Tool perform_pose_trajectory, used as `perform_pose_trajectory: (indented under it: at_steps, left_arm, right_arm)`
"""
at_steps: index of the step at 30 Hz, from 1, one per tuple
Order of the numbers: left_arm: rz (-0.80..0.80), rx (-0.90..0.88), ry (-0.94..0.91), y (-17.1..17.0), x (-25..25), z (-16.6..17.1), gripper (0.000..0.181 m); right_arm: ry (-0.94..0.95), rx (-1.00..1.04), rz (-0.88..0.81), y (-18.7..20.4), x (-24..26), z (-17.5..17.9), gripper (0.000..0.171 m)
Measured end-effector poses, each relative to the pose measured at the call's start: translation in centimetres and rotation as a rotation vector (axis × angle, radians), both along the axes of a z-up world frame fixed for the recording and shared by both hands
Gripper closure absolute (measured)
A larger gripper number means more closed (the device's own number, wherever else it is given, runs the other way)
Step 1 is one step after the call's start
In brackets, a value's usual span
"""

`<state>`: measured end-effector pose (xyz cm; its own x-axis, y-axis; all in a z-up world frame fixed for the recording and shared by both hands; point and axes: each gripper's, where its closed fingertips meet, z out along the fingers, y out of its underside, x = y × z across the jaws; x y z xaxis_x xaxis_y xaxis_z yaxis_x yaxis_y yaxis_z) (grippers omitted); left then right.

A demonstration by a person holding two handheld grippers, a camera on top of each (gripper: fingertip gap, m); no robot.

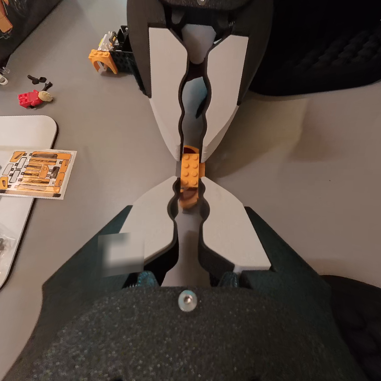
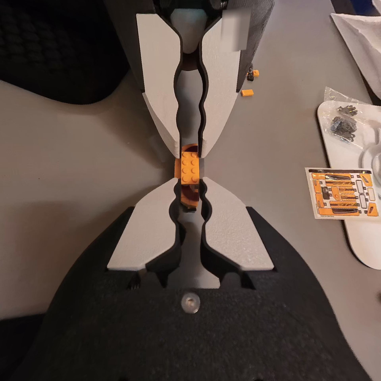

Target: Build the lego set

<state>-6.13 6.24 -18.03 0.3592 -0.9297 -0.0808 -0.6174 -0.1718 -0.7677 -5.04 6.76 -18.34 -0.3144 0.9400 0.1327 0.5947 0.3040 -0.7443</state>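
Observation:
An orange mudguard arch brick [image 1: 190, 169] with studs on top hangs above the grey table between two grippers that face each other tip to tip. My left gripper [image 1: 189, 181] is shut on its near end in the left wrist view. My right gripper [image 1: 190, 155] comes in from the top of that view and is shut on the far end. In the right wrist view the same brick [image 2: 189, 169] sits between my right gripper [image 2: 190, 182] at the bottom and my left gripper [image 2: 189, 153] at the top.
A partly built black model with an orange arch [image 1: 111, 57] stands far left. Red minifigure parts [image 1: 33, 100] lie nearby. A sticker sheet [image 1: 35, 174] rests on a white tray [image 1: 24, 132]. An orange tile [image 2: 247, 92] and a bag of dark parts [image 2: 344, 123] lie to the right. My left and right fingertips are right by each other.

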Motion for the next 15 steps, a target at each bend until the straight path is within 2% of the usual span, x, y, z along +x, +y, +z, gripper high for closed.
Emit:
perform_pose_trajectory:
  at_steps: [8, 12, 15]
  left_arm:
    - [-0.001, -0.004, -0.001, -0.04, 0.04, 0.0, 0.166]
    - [-0.006, -0.003, 0.006, -0.11, 0.09, -0.07, 0.166]
    - [-0.007, -0.004, 0.01, -0.12, 0.06, -0.07, 0.166]
  right_arm:
    - [-0.009, 0.02, 0.005, -0.05, 0.07, -0.15, 0.155]
    - [0.001, 0.073, 0.02, -0.08, 0.14, 0.11, 0.144]
    - [-0.004, 0.185, 0.04, -0.35, 0.19, 0.48, 0.135]
